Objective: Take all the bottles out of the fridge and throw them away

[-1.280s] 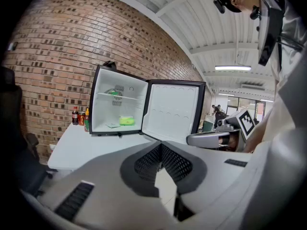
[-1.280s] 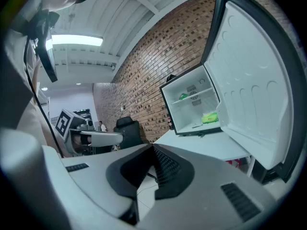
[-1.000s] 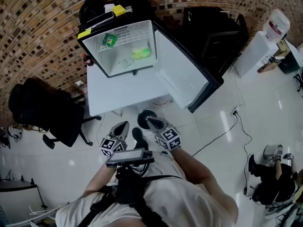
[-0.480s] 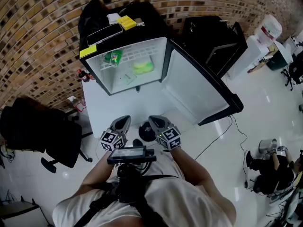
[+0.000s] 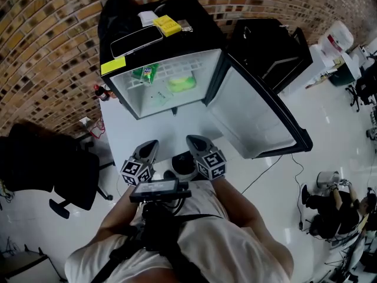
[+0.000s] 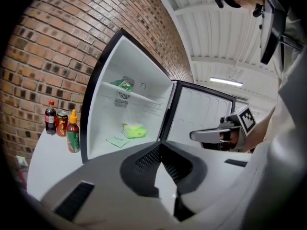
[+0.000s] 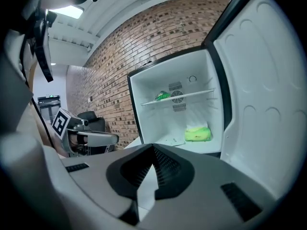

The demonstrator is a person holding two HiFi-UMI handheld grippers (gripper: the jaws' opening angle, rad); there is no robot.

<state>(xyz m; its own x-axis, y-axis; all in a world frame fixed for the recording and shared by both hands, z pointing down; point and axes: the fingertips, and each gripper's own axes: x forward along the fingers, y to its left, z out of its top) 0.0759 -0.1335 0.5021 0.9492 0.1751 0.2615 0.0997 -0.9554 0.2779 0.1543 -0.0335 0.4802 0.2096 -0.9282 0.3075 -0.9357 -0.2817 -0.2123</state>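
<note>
**Fig. — You face the open fridge; both tools empty.**

The fridge (image 5: pixel 139 94) stands on the white bench (image 5: pixel 135 128), w/ its door (image 5: pixel 253 117) swung wide to the right. You hold the L tool (image 5: pixel 149 147) and R tool (image 5: pixel 192 140) side by side in front of you, well short of the fridge. Each has its jaws pressed together w/ nothing between them.

- **Inside:** a green packet (image 5: pixel 145 72) lies on the shelf (image 7: pixel 192 95). A yellow-green pack (image 5: pixel 181 84) and a paper slip (image 5: pixel 158 98) lie on the compartment floor. No bottle shows in the interior or on the door's inner face.
- **Outside, on the bench just left of the fridge:** a cola bottle (image 6: pixel 50 119), a can (image 6: pixel 61 122) and a sauce bottle (image 6: pixel 73 134) w/ yellow cap.
- **Progress (judged):** either the fridge is already cleared, or bottles sit where no view reaches; can't tell which. A dark round thing (image 5: pixel 182 165) on the floor btw. your tools may be the bin; unsure.
- **Left to do:** check the fridge up close and bin any bottle found.
</note>
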